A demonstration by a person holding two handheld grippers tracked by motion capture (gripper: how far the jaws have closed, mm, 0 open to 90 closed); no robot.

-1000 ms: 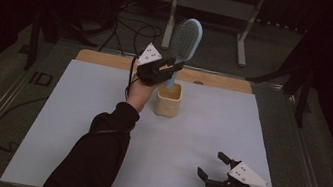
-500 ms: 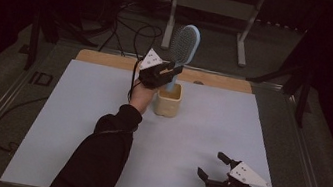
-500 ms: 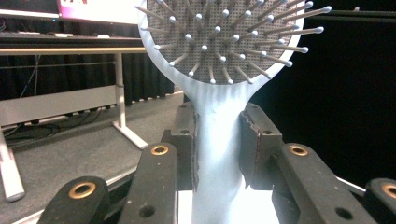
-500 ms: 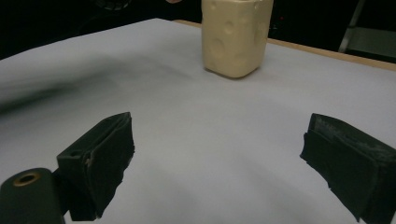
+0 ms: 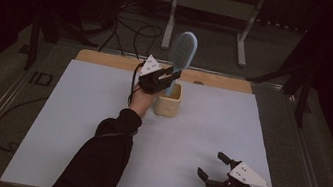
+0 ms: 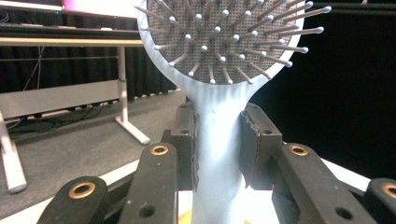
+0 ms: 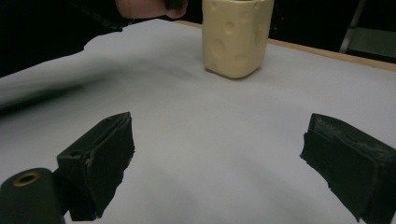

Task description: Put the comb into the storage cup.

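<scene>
A: What is the left gripper [image 5: 166,76] doing?
B: It is grasping the handle of the light blue hairbrush [image 5: 182,50]. In the left gripper view its two pads are pressing on both sides of the hairbrush [image 6: 219,121], just under the bristle head.

A: And where is the brush standing?
B: It is standing nearly upright, with the head up. The low end of the handle is going into the cream cup [image 5: 168,101], which is sitting at the far middle part of the white table [image 5: 76,109].

A: What about the right gripper [image 5: 215,169]?
B: It is resting near the front right corner of the table, well apart from the cup. Its jaws are standing wide and released, with nothing between them.
</scene>
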